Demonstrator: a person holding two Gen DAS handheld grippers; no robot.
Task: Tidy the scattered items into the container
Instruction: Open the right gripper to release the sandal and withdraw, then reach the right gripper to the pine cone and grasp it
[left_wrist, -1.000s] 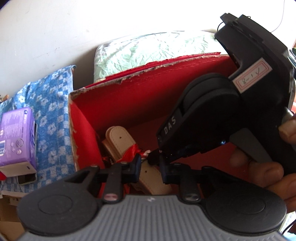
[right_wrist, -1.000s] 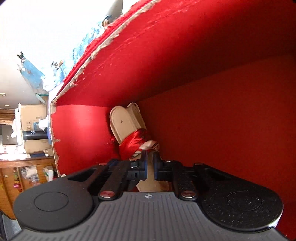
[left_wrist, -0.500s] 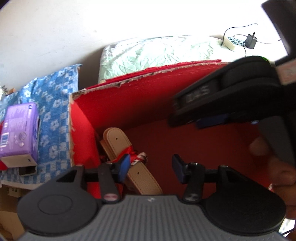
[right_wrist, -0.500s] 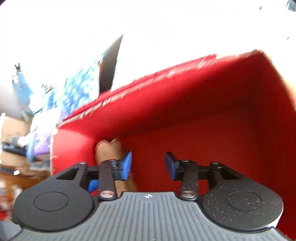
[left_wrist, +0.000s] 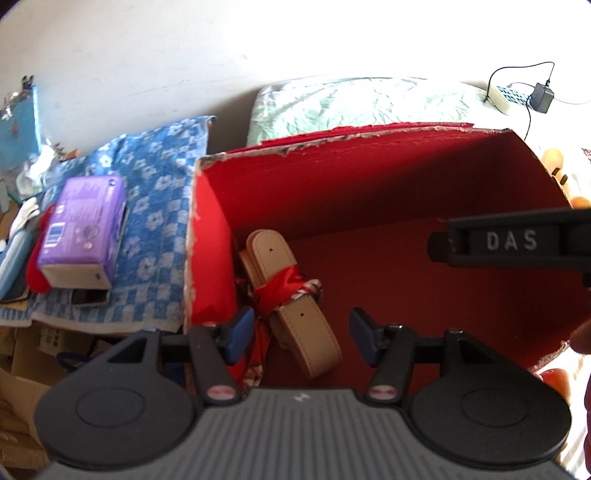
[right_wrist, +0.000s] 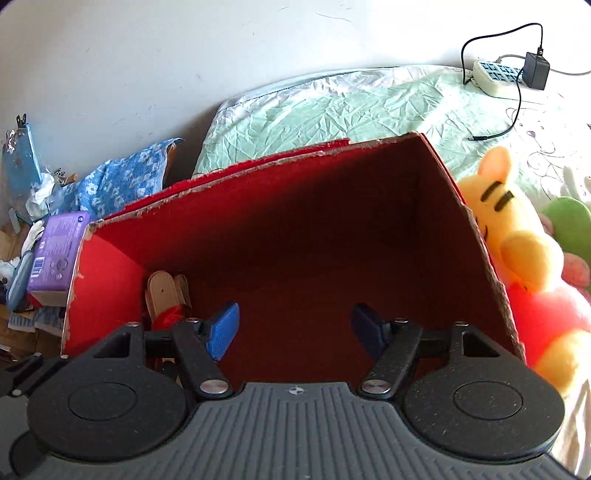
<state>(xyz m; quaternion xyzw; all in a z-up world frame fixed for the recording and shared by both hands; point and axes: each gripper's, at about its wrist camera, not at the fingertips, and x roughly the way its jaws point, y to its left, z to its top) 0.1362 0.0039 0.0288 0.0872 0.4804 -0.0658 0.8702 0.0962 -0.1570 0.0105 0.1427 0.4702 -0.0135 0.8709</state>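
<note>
**Both grippers released above the red box**

The left gripper (left_wrist: 301, 336) hangs over the open red box (left_wrist: 369, 177), its blue pads spread wide with nothing between them. Just beyond, in the lower left of the box, lies a tan belt (left_wrist: 291, 299) tied with a red ribbon (left_wrist: 284, 288), resting on the floor against the left wall. The right gripper (right_wrist: 295, 328) is likewise spread and empty, pointed into the same box (right_wrist: 295, 206); the belt (right_wrist: 162, 288) shows at the left of its view. At the left of the left view, a purple packet (left_wrist: 81, 229) sits on a blue checked cloth (left_wrist: 155, 206), outside the box. A yellow plush toy (right_wrist: 517, 243) leans beside the box's right wall.
</note>
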